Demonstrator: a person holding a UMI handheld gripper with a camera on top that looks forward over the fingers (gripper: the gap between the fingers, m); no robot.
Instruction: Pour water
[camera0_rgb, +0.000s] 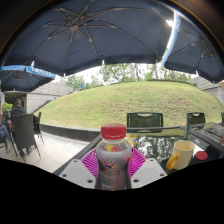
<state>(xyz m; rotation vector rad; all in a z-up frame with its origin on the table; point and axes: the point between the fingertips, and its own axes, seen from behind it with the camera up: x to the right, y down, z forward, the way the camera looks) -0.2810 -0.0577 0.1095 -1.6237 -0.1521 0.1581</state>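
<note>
Glass-topped table (160, 148) sits under us, reflecting sky and trees, w/ the gripper (113, 163) low over it. We see a clear plastic bottle (113, 160) w/ red cap upright between the pink pads (90, 163), which sit close at both sides; we can't tell if they press it. A yellow cup (181, 155) stands just right of it. Outdoors: dark patio umbrellas (100, 35) overhead, grassy mound (125, 102) beyond, black chairs (24, 135) at left.
</note>
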